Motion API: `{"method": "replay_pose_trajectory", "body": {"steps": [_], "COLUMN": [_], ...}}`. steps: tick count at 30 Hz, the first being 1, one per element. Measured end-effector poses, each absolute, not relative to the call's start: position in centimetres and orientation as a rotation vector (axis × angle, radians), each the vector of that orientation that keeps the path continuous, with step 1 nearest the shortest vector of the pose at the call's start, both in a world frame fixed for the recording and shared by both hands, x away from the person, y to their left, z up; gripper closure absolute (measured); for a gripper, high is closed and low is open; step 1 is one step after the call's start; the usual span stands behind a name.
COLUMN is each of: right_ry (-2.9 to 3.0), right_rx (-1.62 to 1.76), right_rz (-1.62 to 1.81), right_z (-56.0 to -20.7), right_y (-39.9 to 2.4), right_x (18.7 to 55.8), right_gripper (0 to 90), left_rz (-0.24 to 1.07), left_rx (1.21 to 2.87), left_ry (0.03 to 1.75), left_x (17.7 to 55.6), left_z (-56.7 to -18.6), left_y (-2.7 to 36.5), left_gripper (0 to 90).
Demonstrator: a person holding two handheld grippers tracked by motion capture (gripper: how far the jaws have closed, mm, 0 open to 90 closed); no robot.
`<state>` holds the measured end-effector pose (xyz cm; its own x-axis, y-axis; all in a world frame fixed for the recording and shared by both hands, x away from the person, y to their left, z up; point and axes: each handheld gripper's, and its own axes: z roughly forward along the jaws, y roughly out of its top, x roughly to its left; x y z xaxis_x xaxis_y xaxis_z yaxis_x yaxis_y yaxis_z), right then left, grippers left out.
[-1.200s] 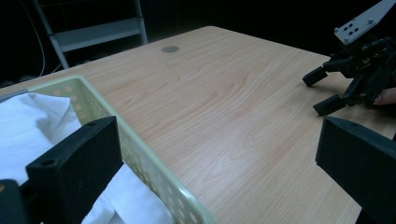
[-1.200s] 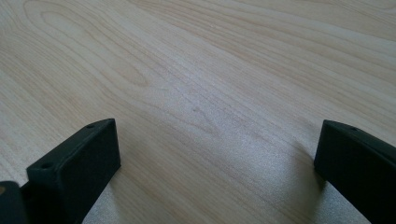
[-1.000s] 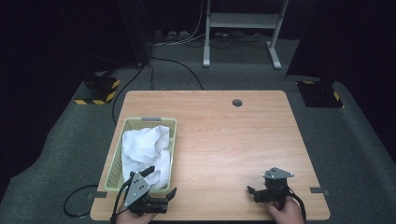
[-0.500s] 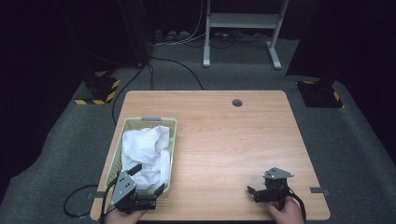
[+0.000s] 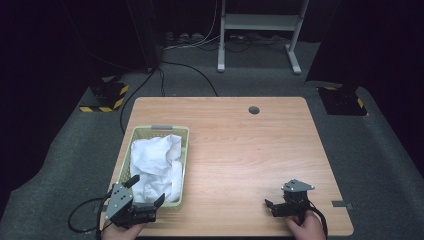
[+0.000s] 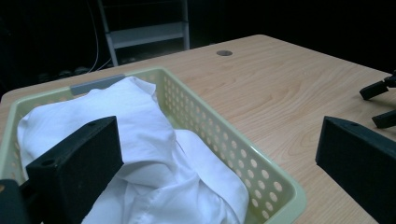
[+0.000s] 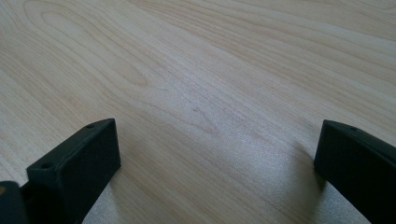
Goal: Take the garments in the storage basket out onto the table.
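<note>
The wooden table [image 5: 235, 150] carries a pale green perforated basket [image 5: 182, 150] at its near left, and a crumpled white cloth [image 5: 156, 165] lies inside it, heaped above the rim at the far end and sagging toward the near end.

The main change is on the left. A second ago the left gripper [image 5: 147, 192] sat at the basket's near right corner, pointing across the table. It has since drawn back toward the near left and turned, so that it now points over the basket's near end. In the left gripper view its jaws stand wide apart: one sits over the near part of the cloth, the other out beyond the basket's right wall, above bare wood. It holds nothing yet.

The right gripper [image 5: 270, 207] has not moved in that time. It rests low over the near right of the table, well apart from the basket, jaws spread wide over empty wood grain in its own view.

My reading is that the left hand has lined itself up for a grab at the cloth. The next move would be to come forward and down and close on a fold near the basket's near end.
</note>
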<state>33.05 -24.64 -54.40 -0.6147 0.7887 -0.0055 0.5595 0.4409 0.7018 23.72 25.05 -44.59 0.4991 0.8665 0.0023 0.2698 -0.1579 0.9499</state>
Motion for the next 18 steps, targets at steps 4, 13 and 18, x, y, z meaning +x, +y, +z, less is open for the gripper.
{"method": "replay_pose_trajectory", "body": {"steps": [4,13,18], "right_ry": [2.365,2.365,2.365], "right_rx": [1.152,1.152,1.152], "right_rz": [0.966,0.966,0.966], "right_z": [-54.40,-54.40,-54.40], "right_y": [-24.64,-24.64,-24.64], "right_x": [33.04,33.05,33.05], "right_gripper": [0.0,0.0,0.0], "left_rz": [0.721,0.739,0.726], "left_rx": [1.683,1.656,1.652], "left_ry": [0.996,1.053,1.094], "left_x": [23.70,23.91,24.30], "left_z": [-44.62,-44.97,-45.01], "left_y": [25.53,25.94,25.94], "left_gripper": [0.6,0.6,0.6]}}
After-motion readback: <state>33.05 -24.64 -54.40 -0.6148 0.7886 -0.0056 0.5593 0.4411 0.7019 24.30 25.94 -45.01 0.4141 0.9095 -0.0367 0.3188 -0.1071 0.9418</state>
